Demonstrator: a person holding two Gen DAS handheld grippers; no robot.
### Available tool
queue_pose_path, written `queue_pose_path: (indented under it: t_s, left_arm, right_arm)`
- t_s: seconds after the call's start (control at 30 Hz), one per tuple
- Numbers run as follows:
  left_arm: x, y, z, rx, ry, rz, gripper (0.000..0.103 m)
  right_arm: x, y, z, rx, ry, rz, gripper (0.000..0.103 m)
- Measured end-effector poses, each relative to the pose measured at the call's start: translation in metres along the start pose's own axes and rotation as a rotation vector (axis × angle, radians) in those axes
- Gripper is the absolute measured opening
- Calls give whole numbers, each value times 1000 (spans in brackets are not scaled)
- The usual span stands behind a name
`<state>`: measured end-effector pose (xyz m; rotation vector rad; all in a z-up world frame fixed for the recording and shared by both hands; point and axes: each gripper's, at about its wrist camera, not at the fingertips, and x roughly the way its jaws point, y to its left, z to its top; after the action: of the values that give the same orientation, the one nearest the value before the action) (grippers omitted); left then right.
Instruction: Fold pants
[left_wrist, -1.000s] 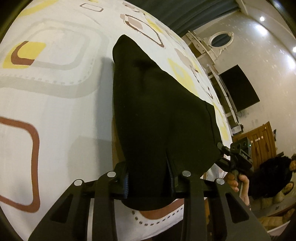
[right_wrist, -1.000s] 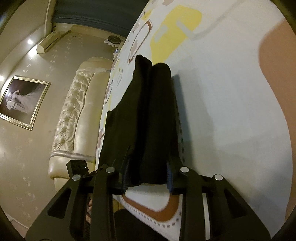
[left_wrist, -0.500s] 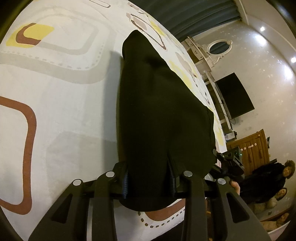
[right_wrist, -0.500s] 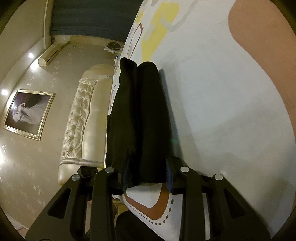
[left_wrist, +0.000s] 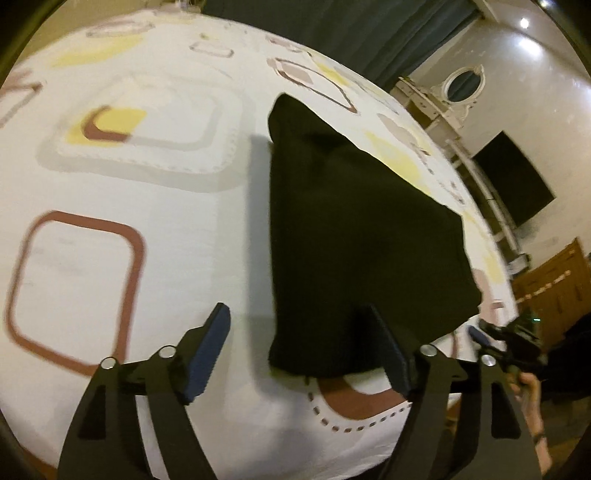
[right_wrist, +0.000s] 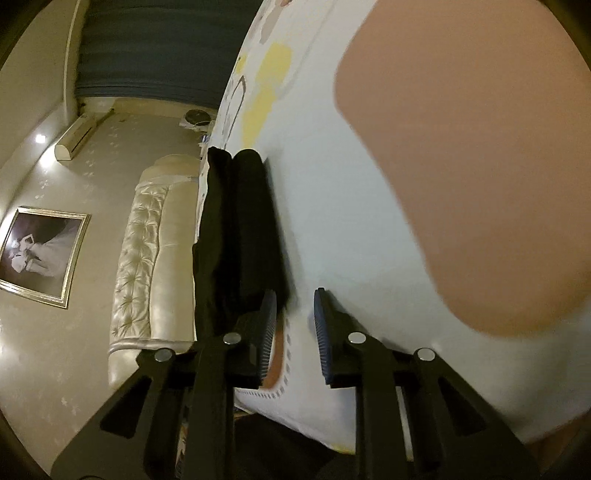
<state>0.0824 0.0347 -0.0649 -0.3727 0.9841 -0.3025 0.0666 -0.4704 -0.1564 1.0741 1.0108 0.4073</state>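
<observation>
A: Left wrist view. left gripper (left_wrist: 299, 349) has just been opening and its jaws stand wide. The folded black pants (left_wrist: 354, 236) lie flat on the patterned bedsheet (left_wrist: 155, 221); the near hem sits between the jaws, toward the right one, but neither pad presses it. Released.

B: Axis?

A: Long axis runs straight away from the jaws, toward the far side of the bed. At the pants' near right corner, the right gripper (left_wrist: 480, 338) shows with a hand (left_wrist: 528, 387) on its grip.

B: Right wrist view?

A: Here the right gripper (right_wrist: 293, 334) has just been closing, jaws narrow, only bare sheet between them. The pants (right_wrist: 240, 229) lie just left of the left pad (right_wrist: 267, 328), off the jaw line, stretching away toward the tufted headboard (right_wrist: 147, 251). Nothing held.

B: So neither holds it.

A: Right. Next fold looks like crossways over that long axis. Left is nearer: cloth already sits inside its jaws. Right must shift left first.
</observation>
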Motion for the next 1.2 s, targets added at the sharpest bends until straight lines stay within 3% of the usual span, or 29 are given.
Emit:
queue_pose_path:
  t_s: [0.07, 0.23, 0.33, 0.67, 0.97, 1.2]
  left_arm:
    - [-8, -6, -5, 14, -18, 44, 78]
    - [-26, -20, -19, 79, -47, 168, 79]
    - [-37, -30, -30, 109, -70, 220, 80]
    - [-69, -53, -55, 60, -152, 307, 83]
    - [-71, -74, -64, 169, -191, 351, 83]
    - [-61, -76, -65, 172, -172, 357, 83]
  right_arm:
    - [-5, -1, -4, 11, 1, -29, 23]
    - [-12, 12, -16, -7, -24, -38, 59]
    - [-11, 27, -25, -60, -30, -86, 72]
    - [2, 70, -57, -252, -79, -316, 82]
    - [27, 119, -93, -512, -134, -483, 82]
    - [36, 133, -106, -605, -177, -541, 87]
